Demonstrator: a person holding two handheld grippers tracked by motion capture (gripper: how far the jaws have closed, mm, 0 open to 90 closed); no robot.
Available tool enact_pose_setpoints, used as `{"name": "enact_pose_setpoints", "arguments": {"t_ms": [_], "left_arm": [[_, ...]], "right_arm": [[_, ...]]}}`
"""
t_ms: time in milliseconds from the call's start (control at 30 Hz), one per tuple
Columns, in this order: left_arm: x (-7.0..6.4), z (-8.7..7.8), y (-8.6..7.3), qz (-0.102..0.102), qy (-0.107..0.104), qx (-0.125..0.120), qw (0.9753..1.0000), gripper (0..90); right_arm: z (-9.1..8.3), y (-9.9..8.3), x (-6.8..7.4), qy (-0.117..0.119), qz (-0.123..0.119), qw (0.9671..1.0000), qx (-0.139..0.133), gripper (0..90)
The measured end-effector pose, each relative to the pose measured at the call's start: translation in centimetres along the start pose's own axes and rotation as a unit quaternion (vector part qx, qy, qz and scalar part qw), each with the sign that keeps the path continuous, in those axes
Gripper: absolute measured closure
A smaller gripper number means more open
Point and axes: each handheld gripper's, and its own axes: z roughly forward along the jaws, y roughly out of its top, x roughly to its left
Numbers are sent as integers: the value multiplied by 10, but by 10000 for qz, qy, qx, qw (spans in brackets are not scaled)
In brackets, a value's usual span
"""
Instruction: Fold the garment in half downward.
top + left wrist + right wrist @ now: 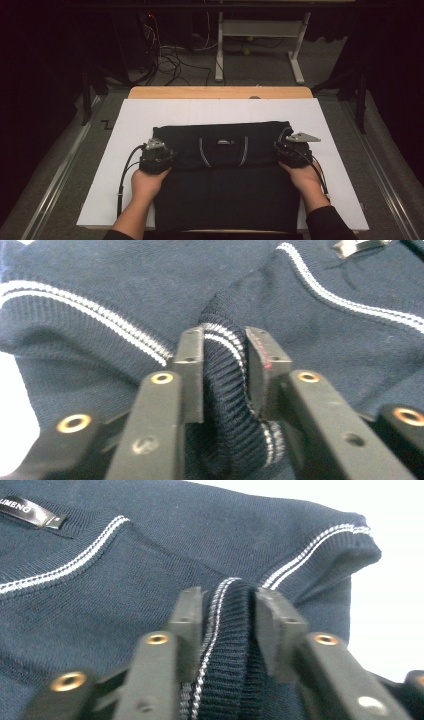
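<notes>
A dark navy knit sweater [225,190] with white stripe trim lies folded on the white board [130,125], its collar label [223,142] near the fold. My left gripper [157,152] sits at the sweater's left edge, shut on a ribbed, white-striped hem fold [225,390]. At the right edge my right gripper [292,147] is shut on a matching ribbed hem [232,645]. In the right gripper view the label [30,512] shows at the upper left. Both pinched folds stand up between the jaws.
The white board rests on a wooden table [220,92]. Grey carpet with cables [170,62] and a white desk frame [260,45] lie beyond the table. Metal rails [55,175] run along both sides. The person's hands hold both grippers from the near edge.
</notes>
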Motion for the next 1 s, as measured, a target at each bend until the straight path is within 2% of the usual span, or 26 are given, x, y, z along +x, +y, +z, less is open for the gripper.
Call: {"name": "enact_pose_setpoints", "arguments": {"t_ms": [67, 100, 200, 433, 600, 733, 1000], "left_arm": [[-3, -1, 0, 94, 79, -77, 9999, 700], [-4, -2, 0, 99, 101, -122, 9998, 706], [-4, -8, 0, 96, 85, -265, 9996, 713], [-9, -24, 0, 220, 22, -479, 9986, 712], [-12, -29, -1, 258, -9, -557, 9981, 712], [-14, -37, -3, 296, -69, -619, 9976, 713], [-24, -62, -12, 466, -164, -804, 9955, 713]], "right_arm": [[-2, 1, 0, 13, -23, 10000, -38, 847], [-3, 1, 0, 35, -26, 10000, -48, 870], [-8, 2, -2, 133, 42, 9997, -219, 879], [-26, 4, -1, 167, -60, 9987, -474, 882], [-39, 4, 2, 175, -193, 9978, -611, 885], [-48, 2, 3, 218, -183, 9968, -743, 885], [-74, -5, 10, 340, -210, 9939, -1032, 885]]}}
